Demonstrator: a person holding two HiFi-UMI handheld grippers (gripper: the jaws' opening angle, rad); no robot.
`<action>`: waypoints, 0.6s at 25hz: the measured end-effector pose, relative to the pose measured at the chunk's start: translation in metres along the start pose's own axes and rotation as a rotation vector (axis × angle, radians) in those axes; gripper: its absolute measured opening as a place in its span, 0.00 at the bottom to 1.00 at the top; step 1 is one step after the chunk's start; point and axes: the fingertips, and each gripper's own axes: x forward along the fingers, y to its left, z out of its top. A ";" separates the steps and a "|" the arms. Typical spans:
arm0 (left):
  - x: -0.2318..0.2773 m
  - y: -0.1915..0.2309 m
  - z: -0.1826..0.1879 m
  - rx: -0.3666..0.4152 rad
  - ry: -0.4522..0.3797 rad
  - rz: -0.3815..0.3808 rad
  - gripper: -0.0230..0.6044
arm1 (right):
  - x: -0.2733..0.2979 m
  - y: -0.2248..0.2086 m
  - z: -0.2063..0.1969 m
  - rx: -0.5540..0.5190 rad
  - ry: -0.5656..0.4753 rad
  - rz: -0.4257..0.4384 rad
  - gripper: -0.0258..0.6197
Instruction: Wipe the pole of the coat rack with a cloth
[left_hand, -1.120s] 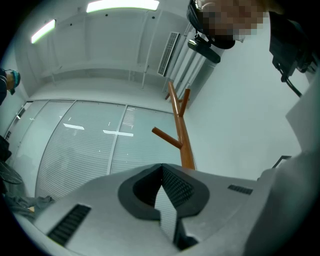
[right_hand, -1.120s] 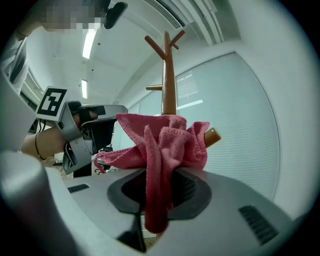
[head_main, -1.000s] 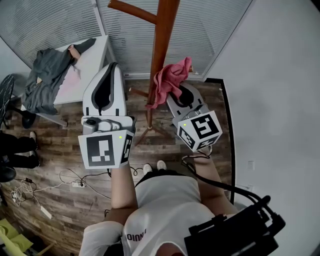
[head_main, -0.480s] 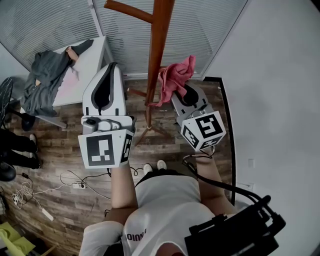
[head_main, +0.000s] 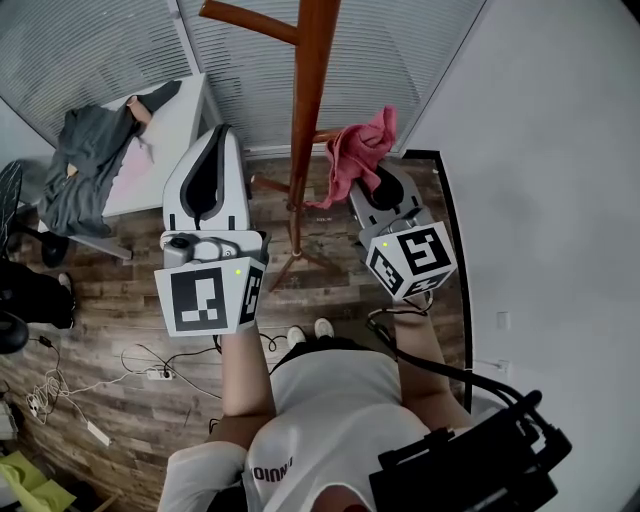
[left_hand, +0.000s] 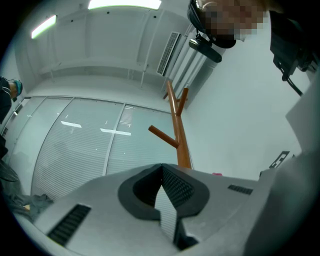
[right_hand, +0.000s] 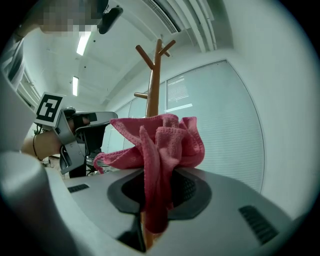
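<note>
Head view, item one: right gripper (head_main: 385, 190), jaws pinched on a pink cloth (head_main: 357, 158). The cloth is gathered into a bunch ahead of the jaws, presumably so that a thick pad is offered to the wood. It is held just right of the pole (head_main: 306, 120) of the coat rack, about level with a side peg.

Item two: left gripper (head_main: 222, 140), jaws pressed together with nothing between them, as confirmed in the left gripper view. It is held left of the pole and apart from it, apparently kept idle while the wiping is left to the other hand.

Item three: white desk (head_main: 188, 108) against the blinds, with a grey garment (head_main: 85, 165) draped over it; not part of the task.

Not determinable:
- Contact between cloth and pole is not settled in any view.
- The pole's top is cut off at the frame edge in the head view.
- In the right gripper view the lower pole is masked by the cloth, as are the jaw pads.
- How much of the pole is already wiped cannot be judged.
</note>
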 end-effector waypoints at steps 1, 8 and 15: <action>0.000 -0.001 0.000 0.000 -0.001 -0.002 0.06 | -0.001 -0.001 0.001 0.000 -0.001 -0.004 0.18; 0.001 -0.005 0.001 -0.008 -0.004 -0.019 0.06 | -0.011 -0.010 0.005 -0.002 -0.011 -0.043 0.18; 0.006 -0.008 -0.002 -0.016 -0.004 -0.033 0.06 | -0.019 -0.027 0.007 0.017 -0.028 -0.097 0.18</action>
